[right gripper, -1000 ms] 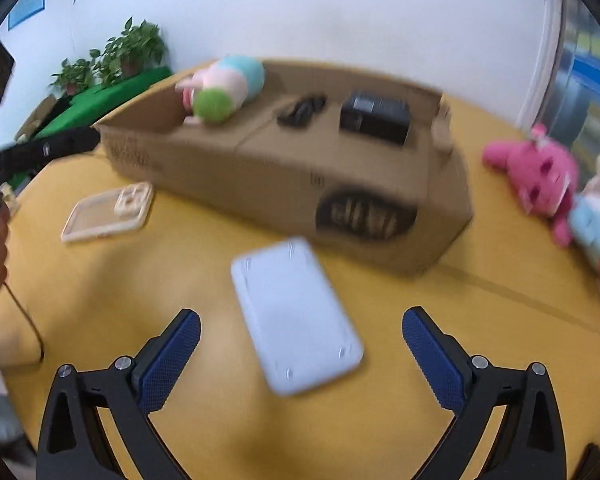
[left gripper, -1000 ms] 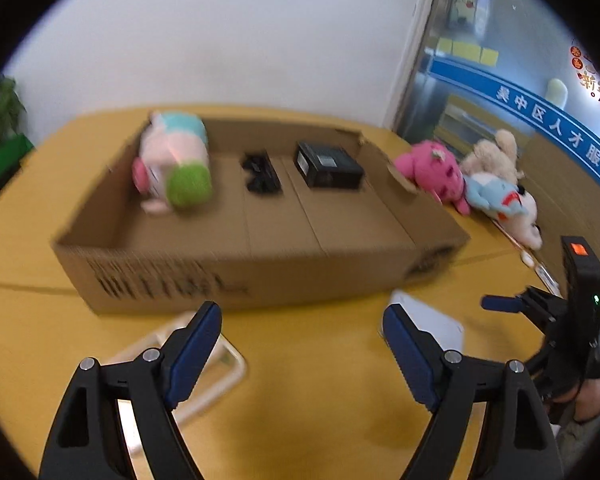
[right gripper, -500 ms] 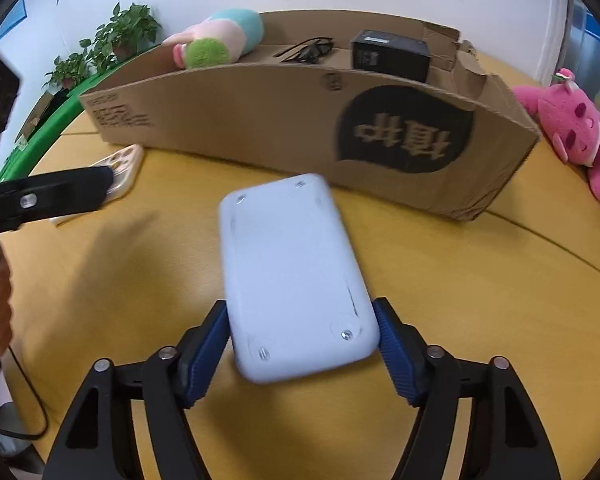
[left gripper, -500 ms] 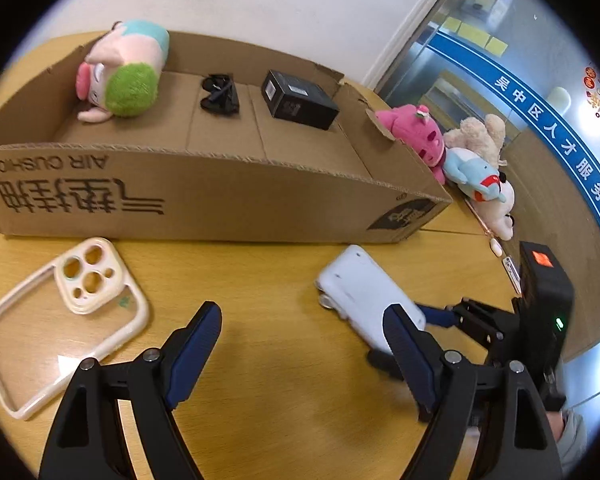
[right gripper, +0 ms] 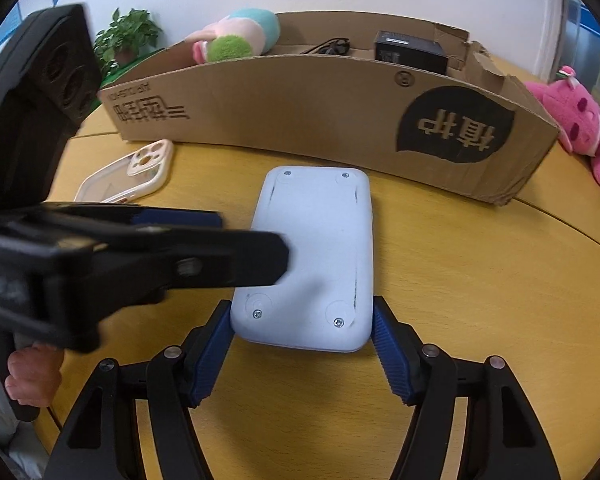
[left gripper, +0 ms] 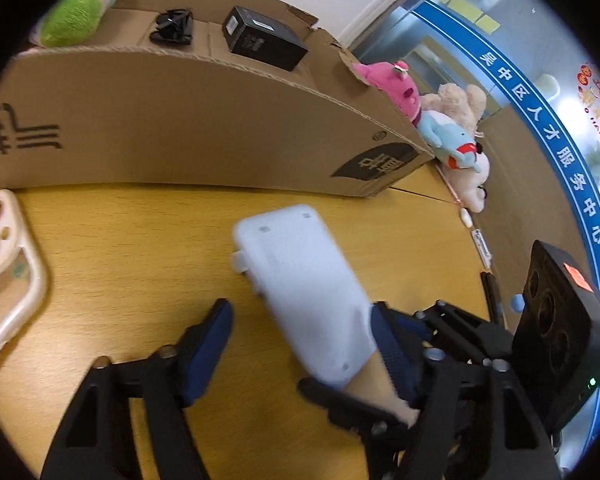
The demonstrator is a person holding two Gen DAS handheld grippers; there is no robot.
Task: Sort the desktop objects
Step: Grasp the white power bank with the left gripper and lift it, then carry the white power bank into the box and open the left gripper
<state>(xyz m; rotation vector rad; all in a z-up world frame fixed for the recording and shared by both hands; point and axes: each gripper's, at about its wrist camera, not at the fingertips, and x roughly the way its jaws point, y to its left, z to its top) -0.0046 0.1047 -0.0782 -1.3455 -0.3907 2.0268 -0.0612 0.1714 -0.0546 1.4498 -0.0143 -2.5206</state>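
Observation:
A flat white device (right gripper: 316, 248) lies lengthwise on the yellow table in front of the cardboard box (right gripper: 300, 112). My right gripper (right gripper: 302, 348) is shut on its near end, a blue pad pressed against each long side. My left gripper (left gripper: 300, 346) reaches in across the device (left gripper: 300, 288) from the left. Its jaws are closing with the device's end between them: the right pad is close beside it and the left pad stands well apart. In the right wrist view one of the left gripper's fingers (right gripper: 240, 260) covers the device's left edge.
The box holds a pink and green plush toy (right gripper: 236, 38), a black cable bundle (right gripper: 332, 46) and a small black box (right gripper: 410, 52). A clear phone case (right gripper: 132, 172) lies left of the device. Pink and other plush toys (left gripper: 392, 84) sit past the box's right end.
My right gripper came down and shut on the white device. My left gripper dropped, swung right over the device, and its jaws have narrowed.

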